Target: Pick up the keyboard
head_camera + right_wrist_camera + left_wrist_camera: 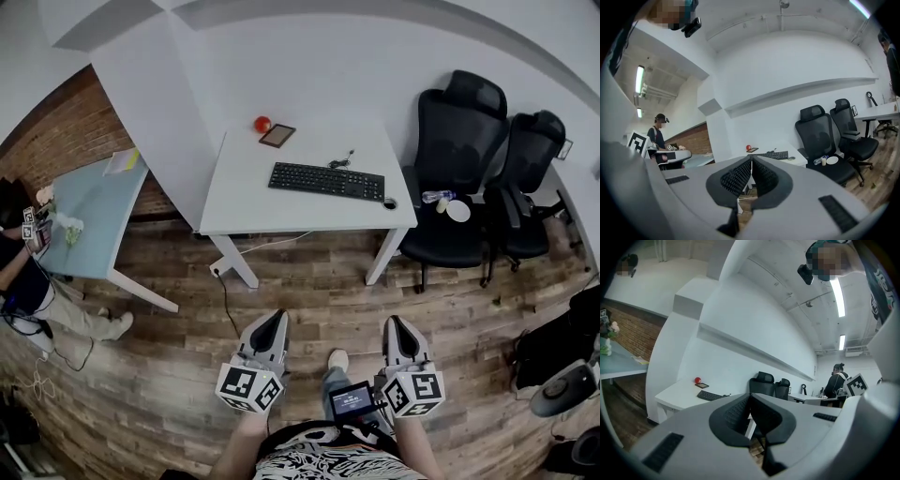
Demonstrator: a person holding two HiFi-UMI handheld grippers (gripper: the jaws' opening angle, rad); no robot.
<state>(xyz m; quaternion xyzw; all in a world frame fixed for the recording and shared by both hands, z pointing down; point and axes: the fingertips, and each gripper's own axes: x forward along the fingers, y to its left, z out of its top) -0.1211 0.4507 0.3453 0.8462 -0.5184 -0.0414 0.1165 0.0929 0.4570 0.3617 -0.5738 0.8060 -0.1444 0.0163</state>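
Observation:
A black keyboard [326,180] lies across the white desk [244,202], its cable trailing toward the wall. It also shows far off in the left gripper view as the keyboard [710,395] and in the right gripper view as the keyboard [773,155]. My left gripper [273,321] and right gripper [394,324] hang over the wooden floor, well short of the desk, both shut with nothing between the jaws. In their own views the left gripper [750,397] and right gripper [752,160] point level toward the desk.
On the desk sit a red ball [262,124], a dark tablet [277,135] and a mouse [389,202]. Two black office chairs [457,169] stand to the right, one holding a bottle and a white dish. A glass table [84,211] and a seated person are at left.

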